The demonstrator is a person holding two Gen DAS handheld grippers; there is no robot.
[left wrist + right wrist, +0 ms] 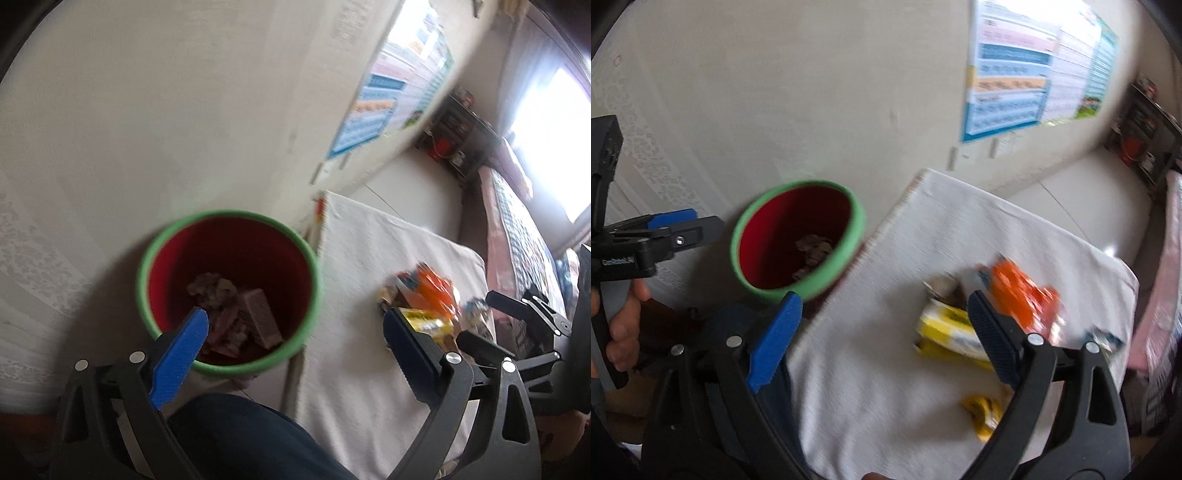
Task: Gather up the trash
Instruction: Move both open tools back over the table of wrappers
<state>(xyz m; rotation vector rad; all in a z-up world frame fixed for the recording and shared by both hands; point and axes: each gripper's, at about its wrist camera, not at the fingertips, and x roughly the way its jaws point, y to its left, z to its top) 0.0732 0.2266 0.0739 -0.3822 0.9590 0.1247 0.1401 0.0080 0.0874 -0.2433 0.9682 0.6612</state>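
A red bin with a green rim stands by the wall and holds crumpled paper and wrappers. To its right a white cloth carries trash: an orange wrapper, a yellow packet, and a small yellow piece. My left gripper is open and empty, over the bin's near rim. My right gripper is open and empty, above the cloth near the yellow packet. The left gripper also shows in the right wrist view.
A pale wall with a colourful poster is behind the bin. A dark shelf and a bed with a patterned cover lie at the far right. My leg in blue jeans is below the left gripper.
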